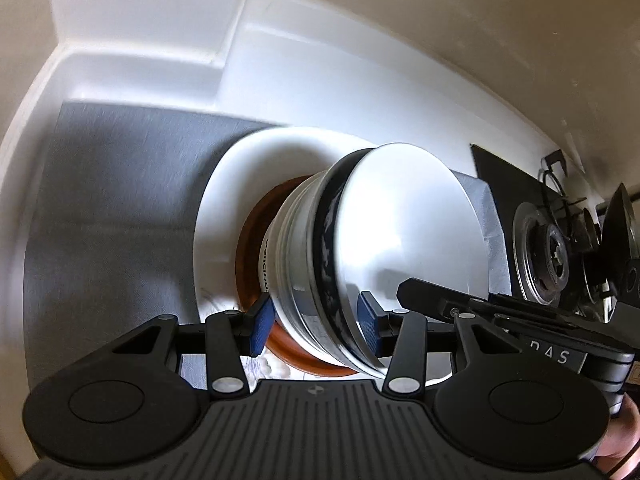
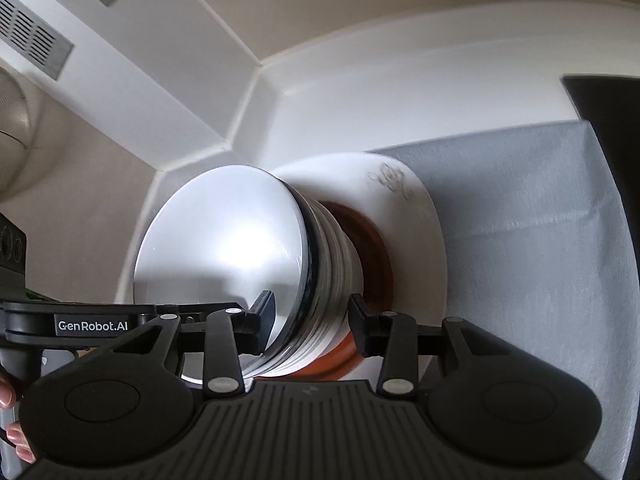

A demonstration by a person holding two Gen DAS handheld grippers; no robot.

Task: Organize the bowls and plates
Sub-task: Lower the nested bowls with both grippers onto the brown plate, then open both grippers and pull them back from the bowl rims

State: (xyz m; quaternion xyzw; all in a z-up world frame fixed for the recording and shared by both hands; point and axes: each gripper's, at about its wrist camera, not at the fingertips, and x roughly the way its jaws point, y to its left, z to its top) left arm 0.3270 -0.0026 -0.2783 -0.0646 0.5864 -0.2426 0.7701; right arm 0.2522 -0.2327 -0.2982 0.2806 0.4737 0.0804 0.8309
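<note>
- Only the left wrist view shows the black gas hob (image 1: pixel 548 240); only the right shows grey wall vents (image 2: pixel 36 36).
- A grey cloth mat (image 1: pixel 108 208) covers the white counter (image 1: pixel 320 80).
- Left gripper (image 1: pixel 316 326) and right gripper (image 2: pixel 312 320) both clamp the stacked white bowls (image 1: pixel 400 232) over a brown plate (image 1: pixel 256 240) on a large white plate (image 1: pixel 232 184).

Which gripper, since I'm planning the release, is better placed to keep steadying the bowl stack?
Left, slightly: the left gripper clamps the bowl stack low on its wall, beside the brown plate. The right gripper grips similarly, so it's close.
</note>
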